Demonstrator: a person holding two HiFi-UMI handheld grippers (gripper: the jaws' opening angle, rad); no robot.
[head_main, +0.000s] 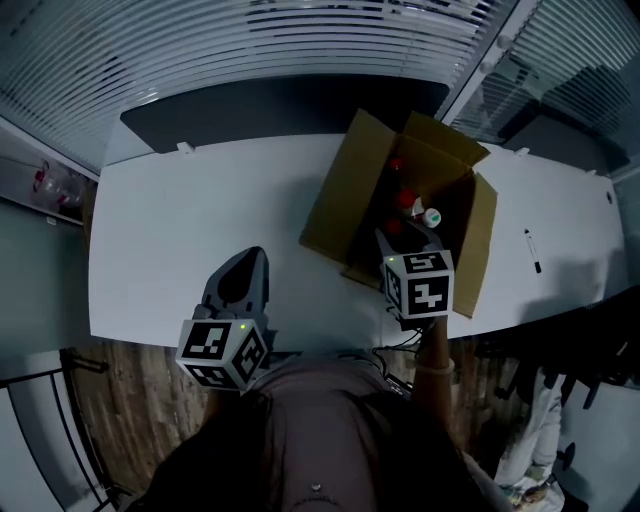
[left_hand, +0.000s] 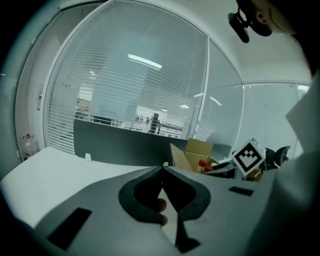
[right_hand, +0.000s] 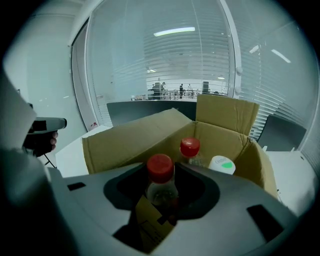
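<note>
An open cardboard box (head_main: 340, 200) stands on the white table (head_main: 200, 220), right of centre. My right gripper (head_main: 388, 240) reaches over the box's near wall. In the right gripper view it (right_hand: 161, 172) is shut on a clear bottle with a red cap (right_hand: 160, 167), held upright between the dark pads. Behind it in the box (right_hand: 135, 137) stand a second red-capped bottle (right_hand: 190, 147) and a white-capped container (right_hand: 221, 164). My left gripper (head_main: 248, 262) rests low over the table's near edge, well left of the box. Its jaws (left_hand: 162, 168) are shut and hold nothing.
A dark partition panel (head_main: 280, 105) runs along the table's far edge, with glass walls and blinds behind. A black pen (head_main: 532, 250) lies on the table right of the box. Wooden floor shows beyond the near edge.
</note>
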